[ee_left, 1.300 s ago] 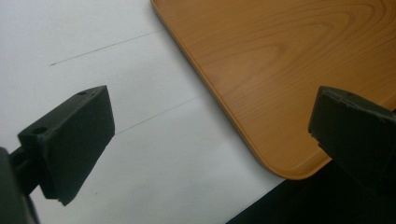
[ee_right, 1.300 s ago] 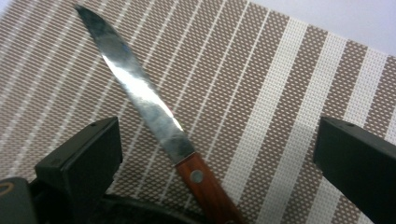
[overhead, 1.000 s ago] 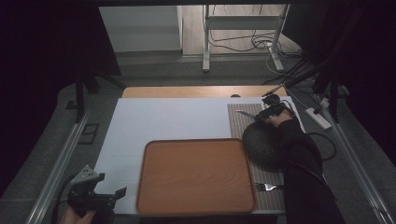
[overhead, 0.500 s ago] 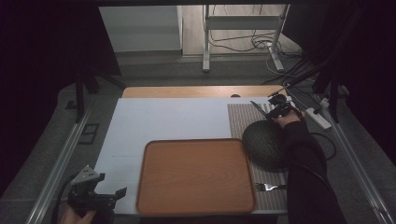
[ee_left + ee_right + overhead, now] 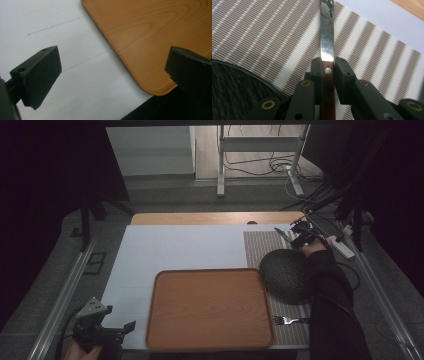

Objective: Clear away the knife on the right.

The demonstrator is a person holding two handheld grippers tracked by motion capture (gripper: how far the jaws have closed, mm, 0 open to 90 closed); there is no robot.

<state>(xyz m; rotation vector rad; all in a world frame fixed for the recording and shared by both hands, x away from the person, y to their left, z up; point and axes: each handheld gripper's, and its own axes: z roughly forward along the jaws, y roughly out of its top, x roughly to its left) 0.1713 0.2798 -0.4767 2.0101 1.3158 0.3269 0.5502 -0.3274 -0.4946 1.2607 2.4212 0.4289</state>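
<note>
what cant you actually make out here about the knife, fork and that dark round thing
- Knife: in the right gripper view the blade tip is cut off by the top edge, and the right gripper covers most of the wooden handle.
- Knife in the high view: too small to tell whether it touches the striped mat.
- Fork: in the high view the sleeve hides its handle end.
- Dark round dish: in the high view too dim to tell its contents; the sleeve covers its right edge.

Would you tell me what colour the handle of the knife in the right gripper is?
Reddish-brown wood with a silver rivet; the knife shows best in the right gripper view.
</note>
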